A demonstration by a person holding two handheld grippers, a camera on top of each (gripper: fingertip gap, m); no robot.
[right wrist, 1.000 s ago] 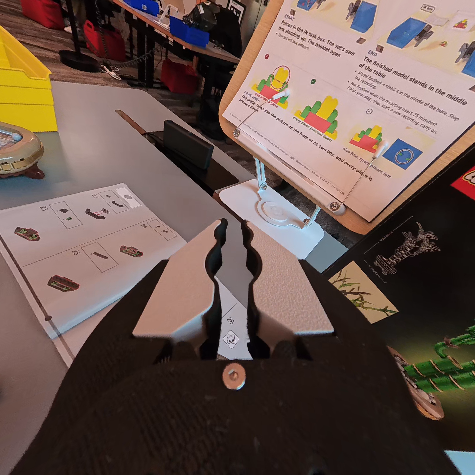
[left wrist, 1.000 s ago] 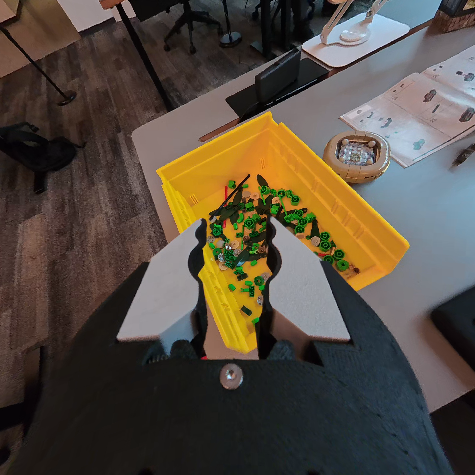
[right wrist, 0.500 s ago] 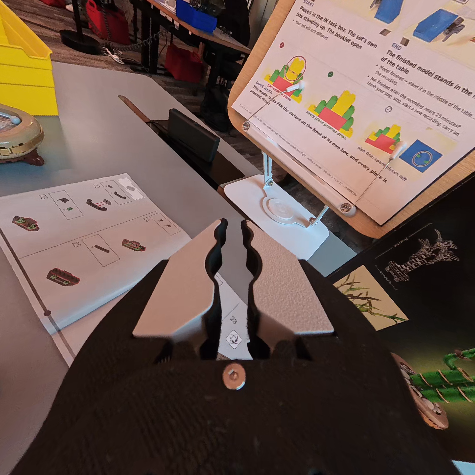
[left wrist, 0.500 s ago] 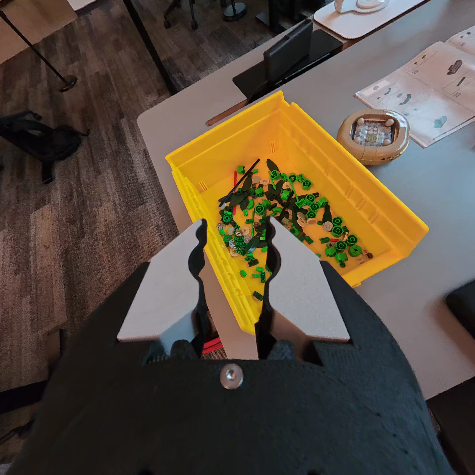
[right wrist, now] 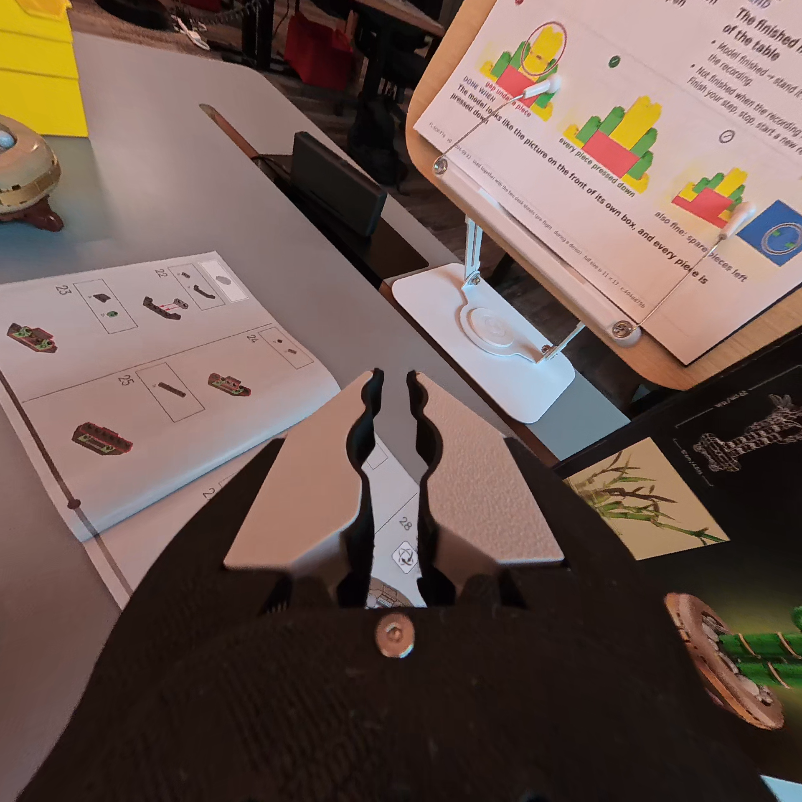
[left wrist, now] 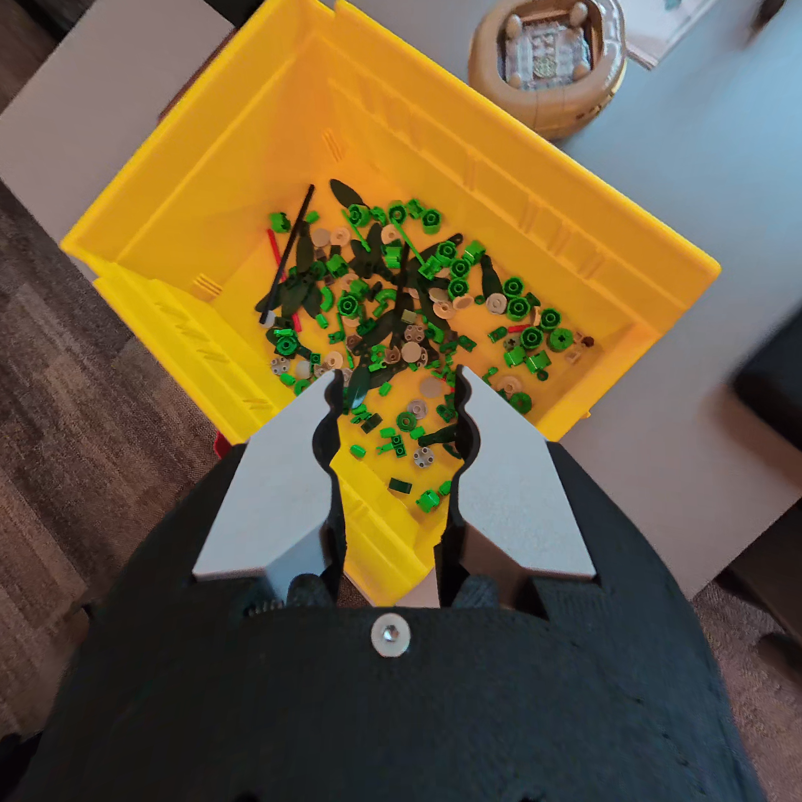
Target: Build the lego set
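1. My left gripper (left wrist: pixel 397 382) hung over the near corner of the one yellow plastic bin (left wrist: pixel 243 143), its two grey fingers spread wide with nothing between them.
2. On the bin's floor lay the loose lego pieces (left wrist: pixel 390 312), too many to count: mostly bright green round studs, dark green leaf shapes, tan and grey round plates, one long black rod (left wrist: pixel 288 254) and a few thin red bars.
3. Beyond the bin, one round tan built lego base (left wrist: pixel 547 65) stood on the grey counter (left wrist: pixel 677 182), close to the bin's far wall but apart from it.
4. My right gripper (right wrist: pixel 394 375) hovered above the one open white instruction booklet (right wrist: pixel 143 369) on the counter, its fingers nearly together with a narrow gap, holding nothing.
5. Ahead of it, one white stand (right wrist: pixel 490 334) carried a single wooden board with a printed sheet (right wrist: pixel 607 143).
6. To the right lay one black lego box (right wrist: pixel 716 499) showing green bamboo pictures.
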